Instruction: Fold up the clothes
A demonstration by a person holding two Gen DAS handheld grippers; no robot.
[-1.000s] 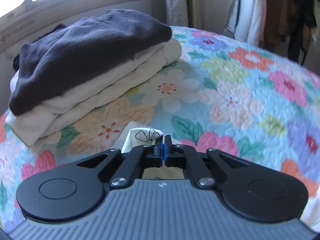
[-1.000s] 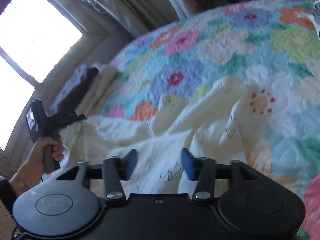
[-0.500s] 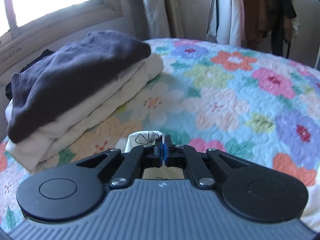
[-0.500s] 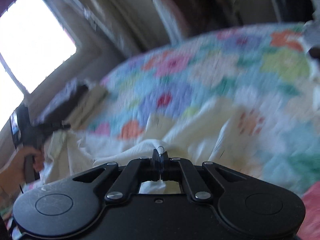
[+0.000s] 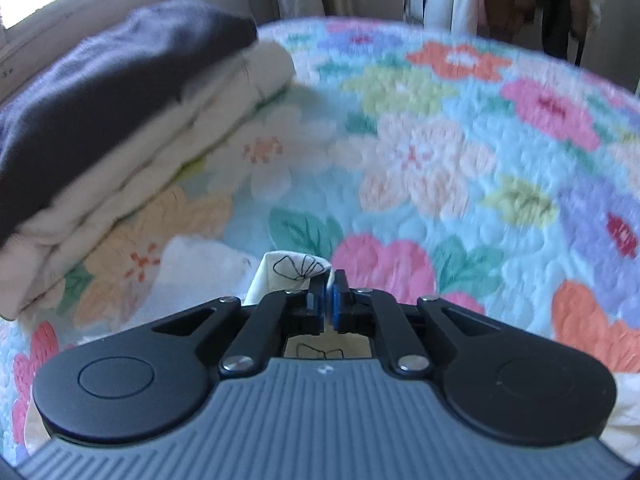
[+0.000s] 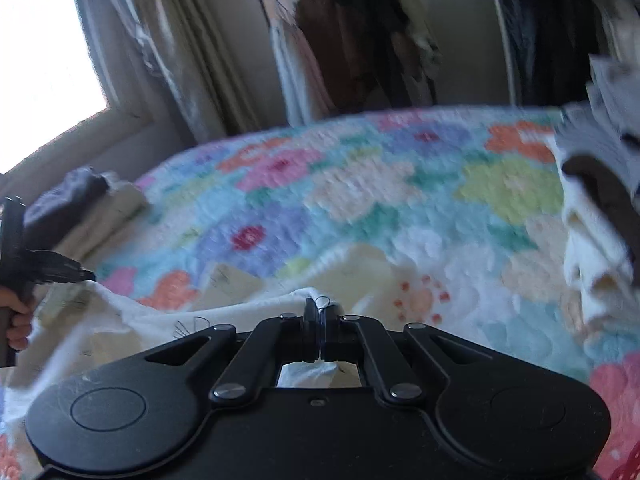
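Note:
A cream garment with thin black flower drawings (image 6: 132, 320) lies on the floral quilt. My left gripper (image 5: 328, 300) is shut on one edge of the garment (image 5: 294, 270), which pokes up between the blue pads. My right gripper (image 6: 320, 316) is shut on another edge of the same garment and holds it raised. In the right wrist view, the left gripper (image 6: 60, 272) shows at the far left in a hand, with the cloth stretched between the two grippers.
A folded stack, dark purple sweater (image 5: 112, 92) on cream pieces (image 5: 160, 168), sits at the quilt's (image 5: 460, 160) left by the window wall. Another pile of light clothes (image 6: 600, 240) lies at the right. Hanging clothes (image 6: 352, 48) stand behind the bed.
My right gripper went from open to shut on the cream garment's edge and lifted it. My left gripper stayed shut on its edge and moved slightly; both views tilted upward.

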